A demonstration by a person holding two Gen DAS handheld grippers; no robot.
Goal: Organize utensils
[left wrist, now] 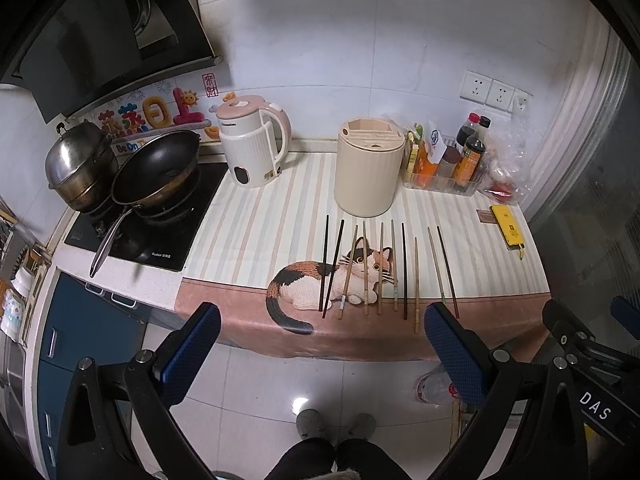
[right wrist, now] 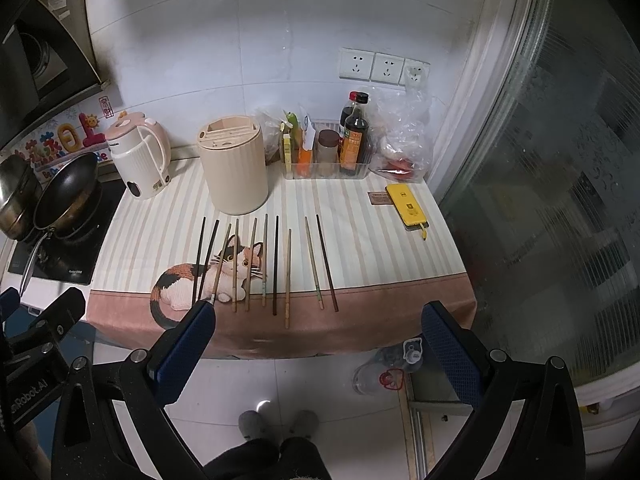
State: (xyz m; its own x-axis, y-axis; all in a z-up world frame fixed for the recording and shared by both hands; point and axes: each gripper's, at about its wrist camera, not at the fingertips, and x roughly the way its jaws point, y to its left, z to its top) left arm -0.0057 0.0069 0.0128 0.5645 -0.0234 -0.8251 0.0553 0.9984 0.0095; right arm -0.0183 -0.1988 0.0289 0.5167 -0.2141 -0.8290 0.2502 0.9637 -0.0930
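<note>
While both tongs hung spread wide and empty off the counter's edge, left (left wrist: 322, 332) and right (right wrist: 318, 328), ten chopsticks (right wrist: 264, 264) lay side by side on the cat-print cloth (right wrist: 360, 248), near the cream holder (right wrist: 234, 168) behind them

Both wrist cameras look forward and steeply down from in front of the bench (left wrist: 248, 216), held back above the floor. The left view sits further left, taking in the stove (left wrist: 152, 224); the right view takes in the glass door (right wrist: 560, 208). Both share the chopsticks (left wrist: 384, 268), holder (right wrist: 234, 170) and wall sockets (right wrist: 384, 66).
</note>
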